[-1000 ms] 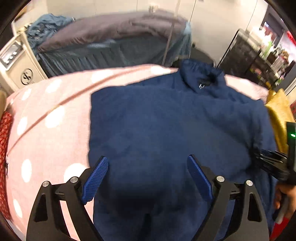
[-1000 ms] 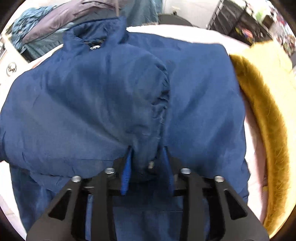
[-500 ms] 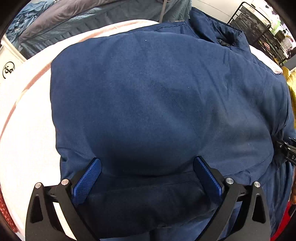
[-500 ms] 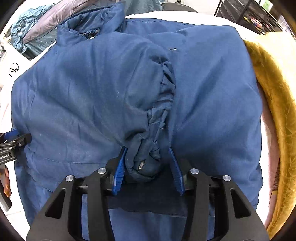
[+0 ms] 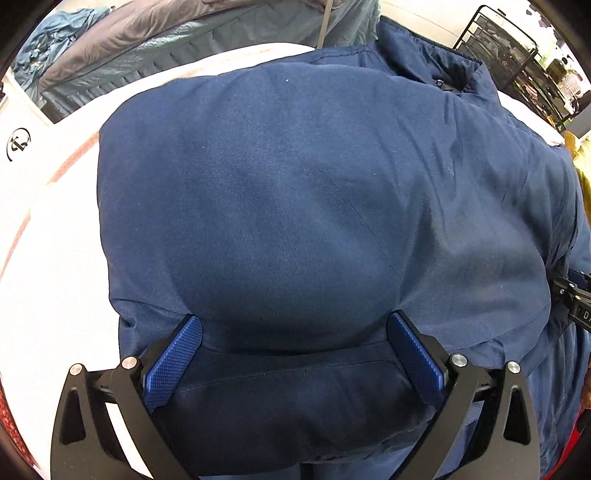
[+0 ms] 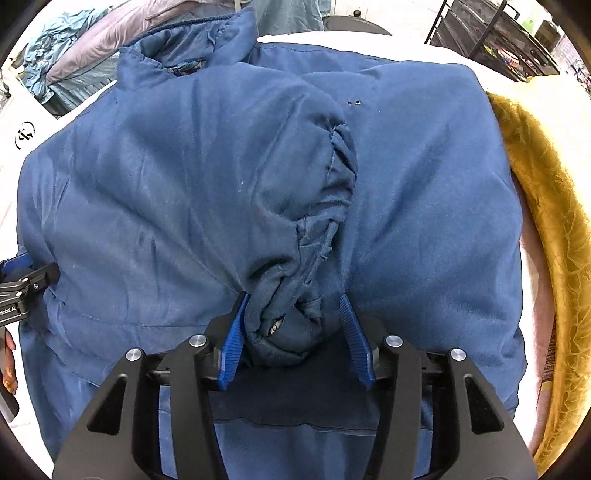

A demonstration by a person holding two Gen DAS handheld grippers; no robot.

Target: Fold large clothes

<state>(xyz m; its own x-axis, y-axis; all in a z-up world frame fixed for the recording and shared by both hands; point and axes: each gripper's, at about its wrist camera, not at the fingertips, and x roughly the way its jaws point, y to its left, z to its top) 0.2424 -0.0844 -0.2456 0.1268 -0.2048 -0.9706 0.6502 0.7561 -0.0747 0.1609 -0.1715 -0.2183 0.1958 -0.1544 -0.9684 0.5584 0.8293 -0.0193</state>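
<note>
**A:** So where's the navy jacket [image 6: 155, 192] sitting right now?

**B:** It's lying spread over a pale cloth-covered surface [image 5: 55, 295], collar [image 6: 192, 48] pointing away from the cameras. A mustard-yellow furry fabric [image 6: 554, 229] is lying right along its right edge, touching it.

**A:** And the right hand-held gripper [image 6: 295, 336]?

**B:** Its blue pads [image 6: 231, 343] are sitting partly apart, with the bunched elastic cuff of the jacket's sleeve [image 6: 288, 325] between them. The left pad is touching the cuff; there's a sliver of gap by the right pad, so I can't tell if it's really clamping. The sleeve is lying folded across the jacket's body.

**A:** Left one?

**B:** The left hand-held gripper [image 5: 295, 358] is spread wide, hovering over the lower part of the jacket near the hem, nothing between its pads [image 5: 173, 365]. The right wrist view is showing it at the jacket's left edge.

**A:** Background?

**B:** A wire rack [image 5: 517, 55] is standing far right, and grey and teal bedding [image 5: 147, 33] is piling up behind.
</note>
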